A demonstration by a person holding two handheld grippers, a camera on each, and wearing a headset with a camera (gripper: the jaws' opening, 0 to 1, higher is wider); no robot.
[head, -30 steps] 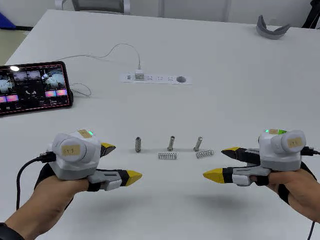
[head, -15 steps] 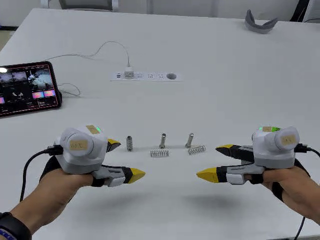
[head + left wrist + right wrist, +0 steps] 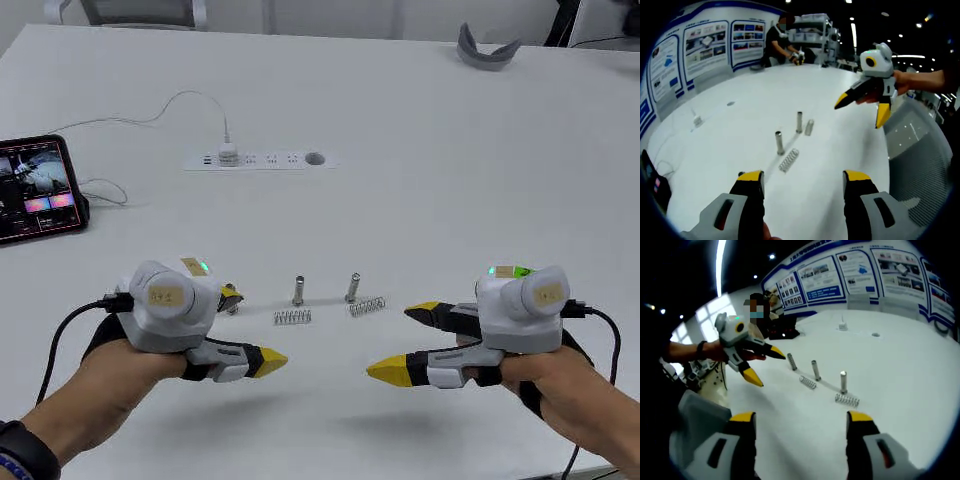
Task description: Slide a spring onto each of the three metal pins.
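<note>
Three small metal pins stand in a row on the white table. The left pin [image 3: 791,361] wears a spring and is partly hidden behind my left gripper's upper finger in the head view. The middle pin [image 3: 298,290] and right pin [image 3: 353,287] are bare. One loose spring [image 3: 292,317] lies in front of the middle pin, and another [image 3: 367,306] lies by the right pin. My left gripper [image 3: 255,327] is open and empty, just left of the row. Open and empty too, my right gripper [image 3: 395,340] hovers to the right of the pins.
A white power strip [image 3: 258,159] with a plugged cable lies behind the pins. At the far left a tablet [image 3: 35,190] is lit. A grey curved object [image 3: 487,48] rests at the back right. A person [image 3: 780,40] stands beyond the table.
The head camera has shifted. My left gripper has closed in on the row, and its upper finger now overlaps the sprung pin. Both grippers stay open.
</note>
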